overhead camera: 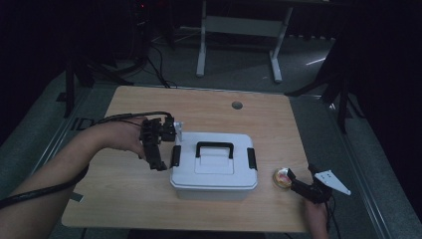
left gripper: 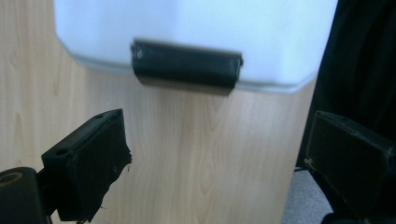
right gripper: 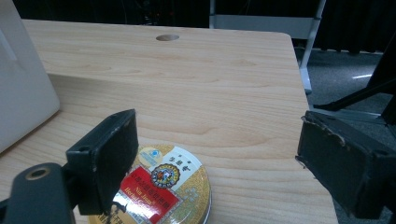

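Note:
A white lidded box [overhead camera: 214,167] with a black handle [overhead camera: 214,148] stands in the middle of the wooden table [overhead camera: 209,109]. My left gripper [overhead camera: 164,145] is open just left of the box, its jaws facing the box's left black latch [overhead camera: 175,156]. In the left gripper view the latch [left gripper: 187,65] lies ahead of the open gripper [left gripper: 219,140], a short gap away. A round gold and red tin [overhead camera: 282,178] lies on the table right of the box. My right gripper [overhead camera: 297,185] is open beside it. In the right gripper view the tin [right gripper: 173,186] sits partly under one jaw of that gripper [right gripper: 219,144].
A cable hole [overhead camera: 237,105] is set in the table's far side. The box's right latch [overhead camera: 252,158] faces the tin. A white desk frame [overhead camera: 239,30] stands on the floor beyond the table. The table's right edge [right gripper: 317,140] runs close to the tin.

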A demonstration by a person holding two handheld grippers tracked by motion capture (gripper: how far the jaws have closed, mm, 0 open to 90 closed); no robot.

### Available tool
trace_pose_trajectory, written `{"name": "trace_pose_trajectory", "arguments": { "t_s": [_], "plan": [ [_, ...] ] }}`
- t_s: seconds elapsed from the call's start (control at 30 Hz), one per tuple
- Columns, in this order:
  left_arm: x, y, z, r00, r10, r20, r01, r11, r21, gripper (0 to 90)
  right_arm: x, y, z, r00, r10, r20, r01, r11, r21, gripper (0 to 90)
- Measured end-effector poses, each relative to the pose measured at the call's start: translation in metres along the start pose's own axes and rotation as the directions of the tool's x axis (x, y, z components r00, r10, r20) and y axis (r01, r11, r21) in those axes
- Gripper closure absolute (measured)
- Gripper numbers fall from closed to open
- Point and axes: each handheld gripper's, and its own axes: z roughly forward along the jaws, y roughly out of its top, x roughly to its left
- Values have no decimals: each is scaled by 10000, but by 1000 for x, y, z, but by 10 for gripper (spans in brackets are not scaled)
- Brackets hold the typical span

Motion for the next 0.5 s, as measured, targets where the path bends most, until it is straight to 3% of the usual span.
{"name": "trace_pose_trajectory", "arguments": {
  "t_s": [0.5],
  "plan": [
    [10, 31, 11, 9987, 483, 158, -488, 9982, 352, 48, -1, 0, -1, 10000, 54, -70, -55, 10000, -46, 119]
  ]
}}
